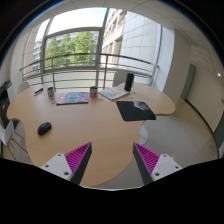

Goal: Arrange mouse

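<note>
A small dark mouse (44, 128) lies on the light wooden table (95, 122), toward its left part, well beyond and left of my fingers. A black mouse pad (134, 110) lies on the table's right part, far ahead of the right finger. My gripper (112, 158) is open and empty, held high above the table's near edge, with its magenta pads (77, 157) wide apart and nothing between them.
A magazine or paper (71, 98), a small cup (93, 92), papers (112, 93) and a dark upright item (129, 82) lie at the table's far side by the window railing. A chair (8, 135) stands at the left. Grey floor (190, 130) lies to the right.
</note>
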A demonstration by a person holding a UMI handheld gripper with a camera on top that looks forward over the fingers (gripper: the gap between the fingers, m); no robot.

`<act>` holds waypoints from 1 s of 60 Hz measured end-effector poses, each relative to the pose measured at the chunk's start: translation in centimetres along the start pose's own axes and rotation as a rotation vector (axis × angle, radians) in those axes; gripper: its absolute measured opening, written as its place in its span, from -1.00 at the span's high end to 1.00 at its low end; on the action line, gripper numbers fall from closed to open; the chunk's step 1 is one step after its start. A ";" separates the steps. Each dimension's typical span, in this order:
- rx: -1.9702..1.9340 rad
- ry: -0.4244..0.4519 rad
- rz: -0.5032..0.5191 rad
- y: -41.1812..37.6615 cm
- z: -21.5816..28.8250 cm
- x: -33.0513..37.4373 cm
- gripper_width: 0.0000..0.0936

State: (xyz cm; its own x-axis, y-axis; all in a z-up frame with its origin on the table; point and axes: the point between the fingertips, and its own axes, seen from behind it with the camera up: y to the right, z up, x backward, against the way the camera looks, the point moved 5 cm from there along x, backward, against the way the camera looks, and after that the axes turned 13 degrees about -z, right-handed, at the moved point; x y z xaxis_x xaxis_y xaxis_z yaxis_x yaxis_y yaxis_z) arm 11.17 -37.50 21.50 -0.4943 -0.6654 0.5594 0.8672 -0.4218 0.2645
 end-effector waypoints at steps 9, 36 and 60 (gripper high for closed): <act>0.025 -0.042 -0.006 -1.0 -2.4 -0.6 -0.80; 0.050 -0.098 0.316 -26.9 -9.4 -1.6 -0.81; 0.063 -0.047 0.352 -43.8 -3.3 -9.3 -0.81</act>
State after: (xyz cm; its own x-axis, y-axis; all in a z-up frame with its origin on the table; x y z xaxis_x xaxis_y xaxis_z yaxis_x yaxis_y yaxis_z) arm -22.42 -14.88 2.18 -0.1631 -0.7332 0.6601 0.9865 -0.1327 0.0963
